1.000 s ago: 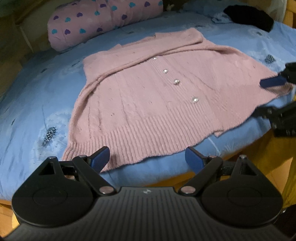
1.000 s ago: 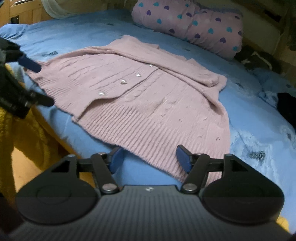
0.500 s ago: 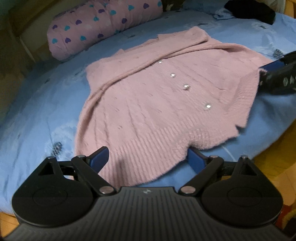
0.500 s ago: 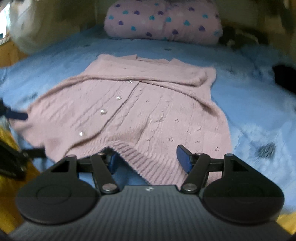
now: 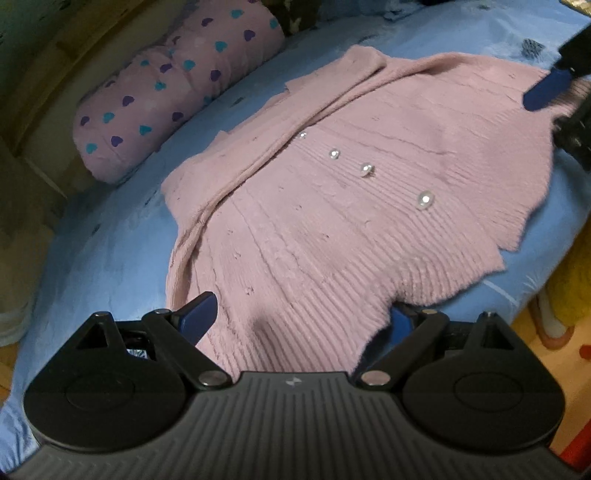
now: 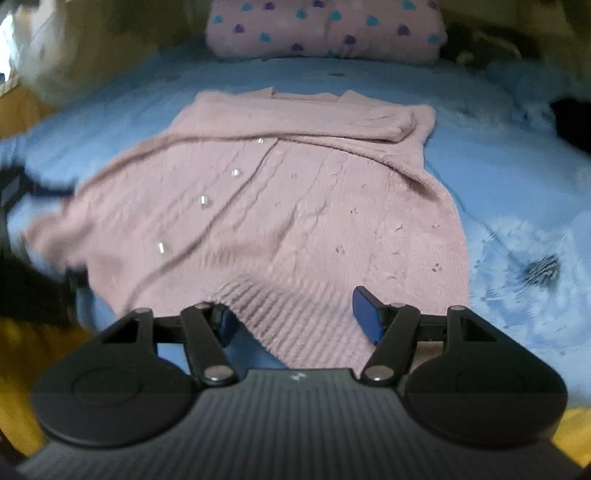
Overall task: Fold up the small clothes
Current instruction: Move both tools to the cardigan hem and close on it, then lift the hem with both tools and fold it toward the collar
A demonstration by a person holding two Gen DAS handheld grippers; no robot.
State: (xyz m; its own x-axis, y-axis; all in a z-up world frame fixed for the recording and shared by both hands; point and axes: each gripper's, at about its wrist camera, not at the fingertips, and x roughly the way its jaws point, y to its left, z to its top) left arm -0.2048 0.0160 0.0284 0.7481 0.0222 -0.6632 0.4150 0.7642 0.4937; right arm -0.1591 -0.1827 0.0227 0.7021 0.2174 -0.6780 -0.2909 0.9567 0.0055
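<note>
A pink knitted cardigan [image 5: 332,206] with several pearl buttons [image 5: 424,199] lies flat on a blue bed sheet [image 5: 110,243], sleeves folded across its top. It also shows in the right wrist view [image 6: 295,206]. My left gripper [image 5: 301,317] is open, its blue fingers either side of the ribbed hem at one bottom corner. My right gripper [image 6: 297,321] is open, straddling the hem at the other bottom corner. The right gripper's blue finger [image 5: 546,92] shows at the far right of the left wrist view.
A pink bolster pillow with heart print [image 5: 173,92] lies behind the cardigan, and shows in the right wrist view [image 6: 325,29]. A dark garment [image 6: 572,122] lies at the sheet's right. The bed edge drops to a yellow-orange floor [image 5: 546,354].
Both grippers have moved in from the bed edge onto the cardigan's hem. The hem has bunched and shifted inward between them. Both stay open.
</note>
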